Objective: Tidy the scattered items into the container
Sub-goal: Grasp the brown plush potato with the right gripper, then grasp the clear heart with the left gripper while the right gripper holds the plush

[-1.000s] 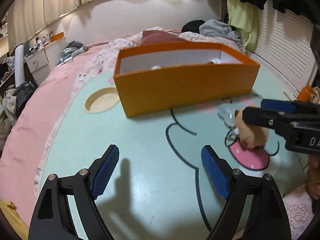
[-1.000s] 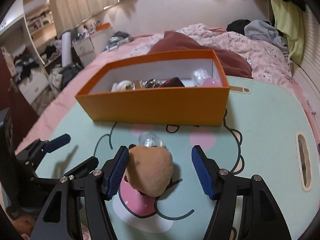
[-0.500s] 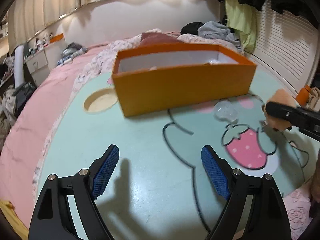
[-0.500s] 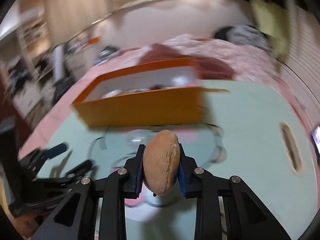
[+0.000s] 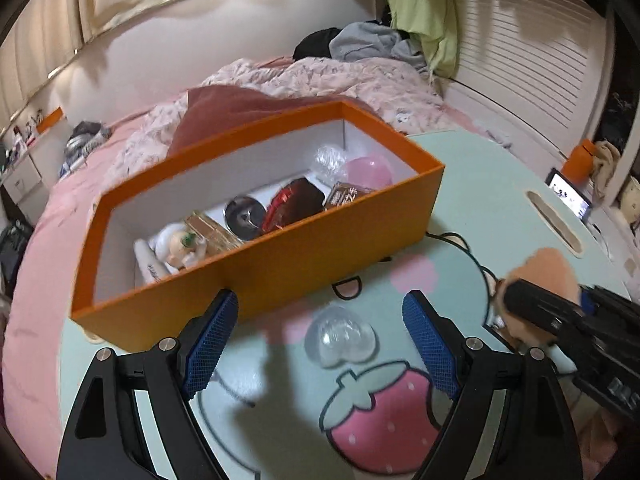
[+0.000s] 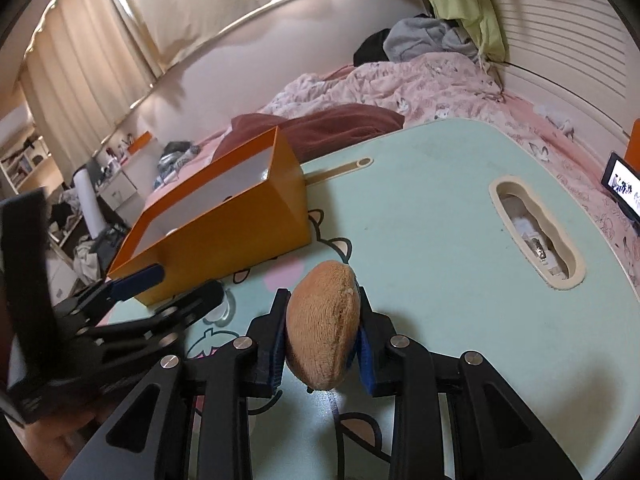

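An orange box with white inner walls stands on the mint-green table and holds several small items. My right gripper is shut on a brown plush toy, held above the table right of the box; it also shows in the left wrist view. My left gripper is open and empty, just in front of the box, with a clear plastic capsule lying between its fingers on the table.
The table lies on a bed with pink bedding and clothes behind. It has an oval handle slot at its right side. A small lit screen stands at the far right edge.
My right gripper closed on the plush toy and lifted it off the table, swinging right. My left gripper rose and moved forward to the box, over the clear capsule.
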Available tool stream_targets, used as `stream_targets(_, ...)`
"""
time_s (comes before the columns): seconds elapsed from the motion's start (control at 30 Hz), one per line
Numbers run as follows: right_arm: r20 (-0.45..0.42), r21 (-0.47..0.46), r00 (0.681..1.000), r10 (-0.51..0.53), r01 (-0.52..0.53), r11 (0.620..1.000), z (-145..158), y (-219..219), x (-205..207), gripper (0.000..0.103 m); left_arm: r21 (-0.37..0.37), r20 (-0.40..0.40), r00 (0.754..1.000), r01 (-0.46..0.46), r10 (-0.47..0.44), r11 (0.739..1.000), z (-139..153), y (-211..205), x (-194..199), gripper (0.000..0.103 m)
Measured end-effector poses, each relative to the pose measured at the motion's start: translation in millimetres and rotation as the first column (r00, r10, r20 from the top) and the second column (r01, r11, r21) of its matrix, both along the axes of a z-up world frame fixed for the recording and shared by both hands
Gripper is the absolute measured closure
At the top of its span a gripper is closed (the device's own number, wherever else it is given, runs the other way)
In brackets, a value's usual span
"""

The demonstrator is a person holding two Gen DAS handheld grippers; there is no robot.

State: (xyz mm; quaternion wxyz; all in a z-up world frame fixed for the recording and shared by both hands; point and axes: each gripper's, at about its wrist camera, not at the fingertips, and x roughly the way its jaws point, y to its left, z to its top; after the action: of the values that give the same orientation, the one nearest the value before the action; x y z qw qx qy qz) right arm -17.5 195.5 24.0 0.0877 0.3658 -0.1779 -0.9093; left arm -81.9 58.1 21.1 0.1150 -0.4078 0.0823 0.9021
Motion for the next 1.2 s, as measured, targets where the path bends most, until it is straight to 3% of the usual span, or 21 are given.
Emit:
stream_targets(0.07, 0.003, -0.003, 1.000, 0.006, -0.006, 1.000, -1.1, -0.6, -1.9, 0.074, 0.021, 0.013, 1.000, -0.002, 0.002, 1.000, -4.2, 0.8, -3.5, 0.021)
stream_targets(0.17, 0.013, -0.011, 1.000, 0.008, -0.008, 1.000, -3.3, -0.8, -3.1, 0.074, 0.058, 0.055, 0.998, 0.009, -0.012, 0.998, -12.9, 0.0, -6.4, 0.072)
stream_targets(0.2, 0.014, -0.015, 1.000, 0.008, -0.008, 1.000, -3.4, -0.3, -3.1, 0.074, 0.072, 0.055, 0.998, 0.008, -0.012, 0.997, -13.5, -1.8, -6.4, 0.076)
stream_targets(0.23, 0.016, -0.016, 1.000, 0.008, -0.008, 1.000, -3.6, -0.1, -3.2, 0.074, 0.090, 0.056, 0.998, 0.014, -0.019, 0.996, -12.8, -3.5, -5.7, 0.094)
stream_targets(0.27, 0.017, -0.017, 1.000, 0.008, -0.008, 1.000, -3.6, 0.0, -3.4, 0.074, 0.091, 0.057, 0.998, 0.014, -0.020, 0.996, -13.3, -4.1, -5.0, 0.103)
stream_targets(0.73, 0.014, -0.012, 1.000, 0.011, -0.011, 1.000, -3.8, 0.1, -2.8, 0.074, 0.145, -0.080, 0.997, -0.006, 0.018, 0.989, 17.4, -11.7, 45.4, 0.103)
stream_targets(1.07, 0.020, -0.017, 1.000, 0.011, -0.011, 1.000, -4.6, 0.6, -3.5, 0.074, 0.159, -0.055, 0.998, -0.017, 0.026, 0.987, 9.8, -14.3, 49.2, 0.103)
stream_targets(1.13, 0.019, -0.017, 1.000, 0.013, -0.013, 1.000, -4.5, 0.2, -3.5, 0.074, 0.157, -0.027, 1.000, -0.006, 0.010, 0.988, 5.9, -11.5, 48.0, 0.099)
stream_targets(1.2, 0.020, -0.017, 1.000, 0.013, -0.013, 1.000, -4.5, 0.7, -3.6, 0.074, 0.144, -0.034, 0.999, -0.003, 0.008, 0.990, 3.9, -7.8, 49.5, 0.084)
